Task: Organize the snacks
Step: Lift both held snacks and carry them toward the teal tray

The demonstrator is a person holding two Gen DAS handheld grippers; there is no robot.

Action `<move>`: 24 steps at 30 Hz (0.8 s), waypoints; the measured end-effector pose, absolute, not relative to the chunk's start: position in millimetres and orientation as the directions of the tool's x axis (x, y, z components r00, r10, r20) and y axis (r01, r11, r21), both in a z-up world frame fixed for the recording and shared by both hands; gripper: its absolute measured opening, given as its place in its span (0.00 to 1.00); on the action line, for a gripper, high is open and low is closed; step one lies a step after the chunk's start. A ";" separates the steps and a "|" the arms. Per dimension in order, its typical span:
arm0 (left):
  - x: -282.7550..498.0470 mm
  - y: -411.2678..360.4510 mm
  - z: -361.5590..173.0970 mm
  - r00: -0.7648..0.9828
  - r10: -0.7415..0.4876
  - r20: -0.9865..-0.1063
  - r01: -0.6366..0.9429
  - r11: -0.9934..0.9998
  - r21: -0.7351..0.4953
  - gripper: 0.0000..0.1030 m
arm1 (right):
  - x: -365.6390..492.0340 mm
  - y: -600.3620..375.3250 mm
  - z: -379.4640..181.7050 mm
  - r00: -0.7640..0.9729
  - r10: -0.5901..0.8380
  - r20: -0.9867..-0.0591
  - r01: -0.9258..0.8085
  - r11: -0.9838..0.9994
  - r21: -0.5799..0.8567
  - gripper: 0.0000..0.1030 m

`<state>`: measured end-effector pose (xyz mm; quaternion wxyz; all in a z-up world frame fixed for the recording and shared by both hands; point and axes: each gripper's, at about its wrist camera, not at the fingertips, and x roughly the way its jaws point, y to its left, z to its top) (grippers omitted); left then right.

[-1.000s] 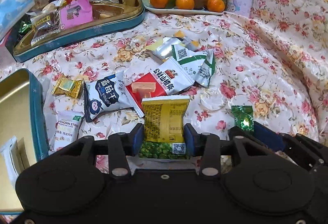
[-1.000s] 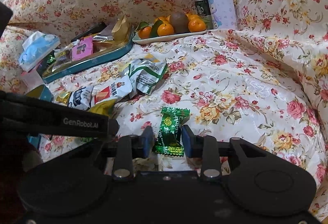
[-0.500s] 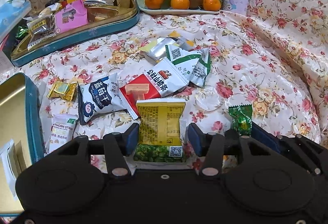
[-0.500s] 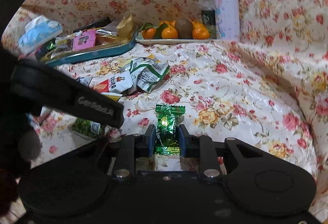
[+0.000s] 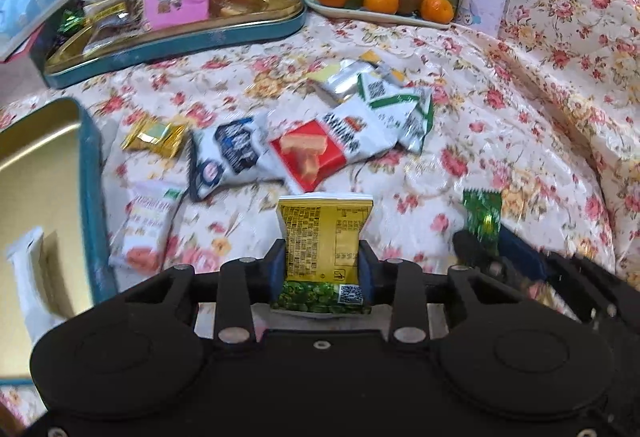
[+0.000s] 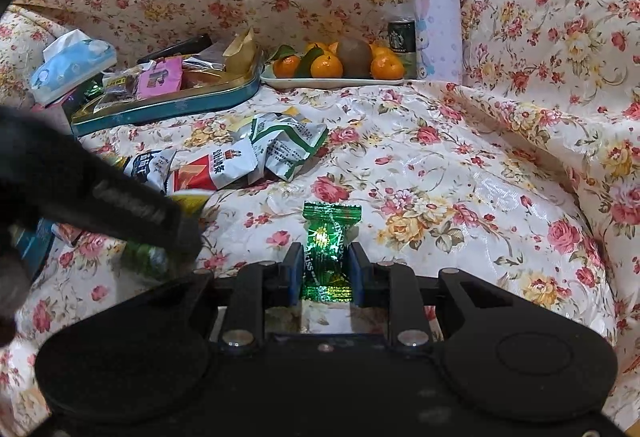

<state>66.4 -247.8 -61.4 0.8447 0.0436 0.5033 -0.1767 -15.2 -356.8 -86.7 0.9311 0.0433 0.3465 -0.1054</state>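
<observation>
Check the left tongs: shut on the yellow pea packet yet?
Shut on it. The left tongs have just been closing, and both pads now press the yellow pea packet, pinching in its sides at the grip.

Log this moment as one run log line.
left gripper: jaws just closed on yellow pea packet | right gripper: shut on green candy
</observation>
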 end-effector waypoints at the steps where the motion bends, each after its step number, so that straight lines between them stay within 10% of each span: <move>1: 62.5 -244.8 -61.3 0.432 -0.251 -0.867 0.341 0.935 -0.100 0.43 | -14.6 -356.8 -86.4 0.735 -0.168 -0.656 0.230 0.973 0.009 0.25; 16: 29.3 -198.3 -59.9 0.433 -0.269 -0.860 0.263 0.951 -0.164 0.42 | -14.3 -346.2 -80.6 0.685 -0.210 -0.697 0.262 0.965 -0.034 0.24; 24: 34.3 -197.2 -61.3 0.431 -0.272 -0.860 0.247 0.953 -0.178 0.42 | -5.3 -351.2 -75.4 0.667 -0.175 -0.724 0.303 0.952 0.049 0.44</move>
